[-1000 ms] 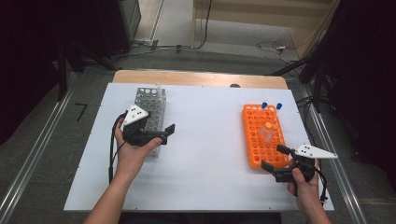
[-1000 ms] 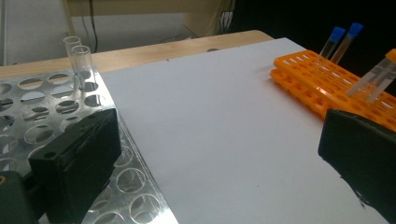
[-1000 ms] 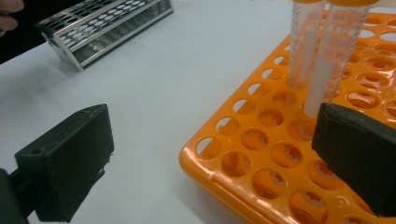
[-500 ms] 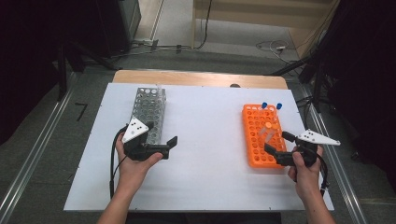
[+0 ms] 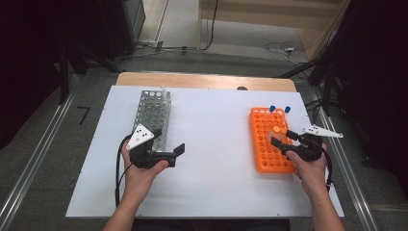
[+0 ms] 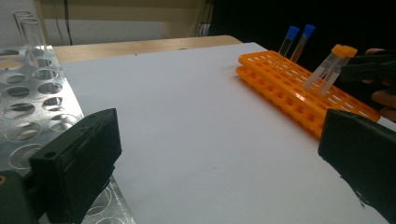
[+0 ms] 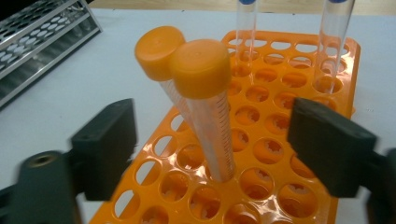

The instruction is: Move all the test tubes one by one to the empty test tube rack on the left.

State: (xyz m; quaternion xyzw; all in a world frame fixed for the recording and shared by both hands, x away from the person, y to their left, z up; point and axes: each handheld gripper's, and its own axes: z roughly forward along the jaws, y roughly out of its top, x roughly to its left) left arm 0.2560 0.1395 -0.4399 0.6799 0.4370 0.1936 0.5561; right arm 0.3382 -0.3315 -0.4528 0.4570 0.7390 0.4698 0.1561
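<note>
in the high view, the right gripper [image 5: 283, 138] sits over the near half of the orange rack [image 5: 269, 139], its jaws pointing toward the left gripper's side and set about two orange-capped tubes [image 5: 278, 132] that lean in the rack; the grey plate sticks out away from the rack. two blue-capped tubes [image 5: 279, 109] stand at the rack's far end, well beyond the jaws. the left gripper [image 5: 176, 153] rests low on the white table [image 5: 216, 125], just beside the near end of the metal rack [image 5: 154, 115], jaws spread wide on nothing.

in the left gripper view, the two black jaws stand far apart with bare table between them; the metal rack lies to the left of the jaws, the orange rack ahead and to the right.

in the right gripper view, the orange-capped tubes rise tilted between the jaws, caps touching. the jaws have just been closing, yet a gap shows on each side of the tubes, so the pads seem not to press them, though slight blur makes that less sure.
</note>
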